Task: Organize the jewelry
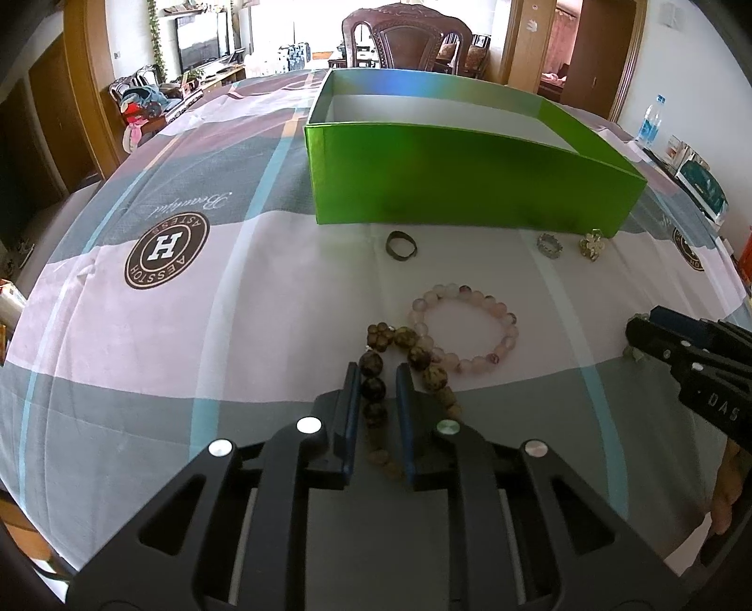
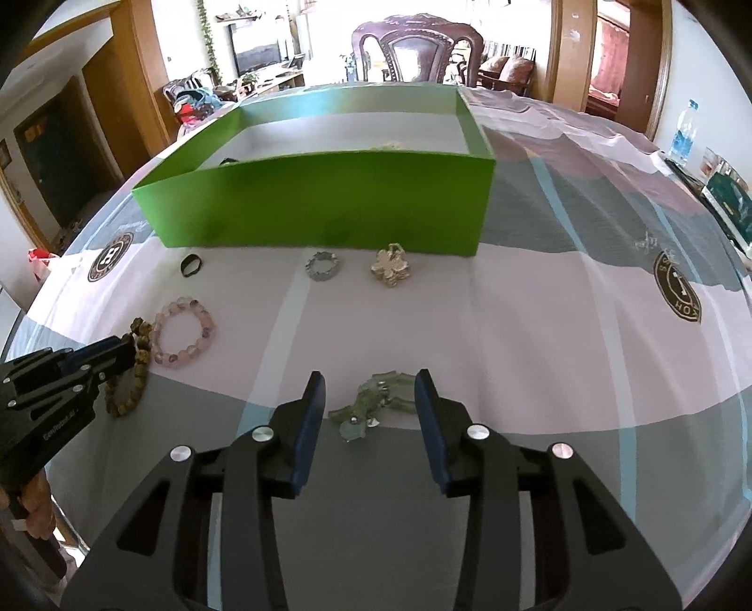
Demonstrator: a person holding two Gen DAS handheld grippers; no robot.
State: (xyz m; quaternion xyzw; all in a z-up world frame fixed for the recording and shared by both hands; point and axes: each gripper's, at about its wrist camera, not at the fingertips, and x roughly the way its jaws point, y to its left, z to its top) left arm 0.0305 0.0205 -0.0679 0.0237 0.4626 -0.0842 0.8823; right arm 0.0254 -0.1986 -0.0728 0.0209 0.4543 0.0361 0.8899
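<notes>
A green open box [image 1: 470,188] [image 2: 329,197] stands on the table. In front of it lie a dark ring [image 1: 401,245] [image 2: 191,266], a silver ring [image 1: 550,245] [image 2: 323,266] and a gold flower piece [image 1: 593,244] [image 2: 392,266]. A pink bead bracelet [image 1: 470,324] [image 2: 184,331] lies beside a brown bead bracelet [image 1: 399,366] [image 2: 131,376]. My left gripper [image 1: 378,371] [image 2: 120,345] is narrowly open around a strand of the brown bracelet. My right gripper [image 2: 371,383] [image 1: 632,329] is open around a pale green jewelry piece [image 2: 371,406], not touching it.
The table has a pink, grey and blue checked cloth [image 1: 188,329] with round brown logos [image 1: 165,250]. A carved wooden chair [image 1: 406,40] stands behind the box. A water bottle [image 1: 651,117] and boxes [image 1: 700,183] sit at the far right edge.
</notes>
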